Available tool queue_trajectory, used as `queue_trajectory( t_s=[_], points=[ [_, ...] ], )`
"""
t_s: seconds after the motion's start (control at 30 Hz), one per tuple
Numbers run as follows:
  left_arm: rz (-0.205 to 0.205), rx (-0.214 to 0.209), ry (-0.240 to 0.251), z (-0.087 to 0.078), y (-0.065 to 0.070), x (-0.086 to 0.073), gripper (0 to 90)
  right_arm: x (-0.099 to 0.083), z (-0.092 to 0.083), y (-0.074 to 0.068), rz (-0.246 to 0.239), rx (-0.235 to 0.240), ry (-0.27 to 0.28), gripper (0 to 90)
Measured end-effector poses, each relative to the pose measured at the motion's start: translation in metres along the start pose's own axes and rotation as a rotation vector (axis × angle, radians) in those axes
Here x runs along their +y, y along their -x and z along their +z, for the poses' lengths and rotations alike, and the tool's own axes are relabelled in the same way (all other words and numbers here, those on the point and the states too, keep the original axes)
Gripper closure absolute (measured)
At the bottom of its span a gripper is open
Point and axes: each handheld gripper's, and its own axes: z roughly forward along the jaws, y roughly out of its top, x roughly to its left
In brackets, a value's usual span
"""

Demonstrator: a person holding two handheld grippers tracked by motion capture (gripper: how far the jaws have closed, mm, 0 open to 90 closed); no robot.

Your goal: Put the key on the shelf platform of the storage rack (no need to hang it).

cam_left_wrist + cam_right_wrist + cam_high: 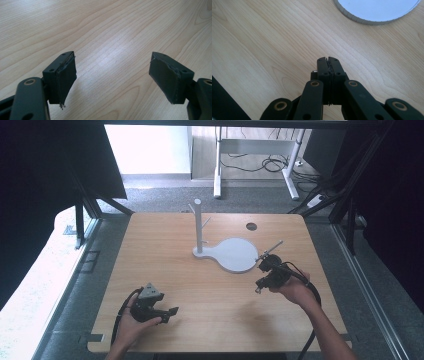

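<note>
A white stand rises at the middle of the wooden table (165, 245): an upright post (198, 227) with short side pegs, joined to a flat round plate (235, 254). My right gripper (261, 262) hovers just off the plate's right edge, held in a hand. In the right gripper view its jaws (328, 60) are pressed together with nothing between them, and the plate's rim (377, 10) lies ahead. My left gripper (171, 312) is low over the near left of the table. Its jaws (112, 65) stand wide apart over bare wood.
A round cable hole (251, 226) is cut in the far right part of the tabletop. Beyond the table a white desk frame (218, 170) and loose cables (270, 164) stand on the grey floor. Dark frame struts (80, 215) flank both sides.
</note>
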Motion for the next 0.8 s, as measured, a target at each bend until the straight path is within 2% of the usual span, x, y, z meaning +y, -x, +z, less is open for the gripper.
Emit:
queue_trajectory(
  t_s=[0.8],
  points=[
    [0.008,-0.006,-0.011,0.002,0.002,0.0,22.1,0.018,0.005,0.008,0.001,-0.01,-0.007,89.6]
  ],
)
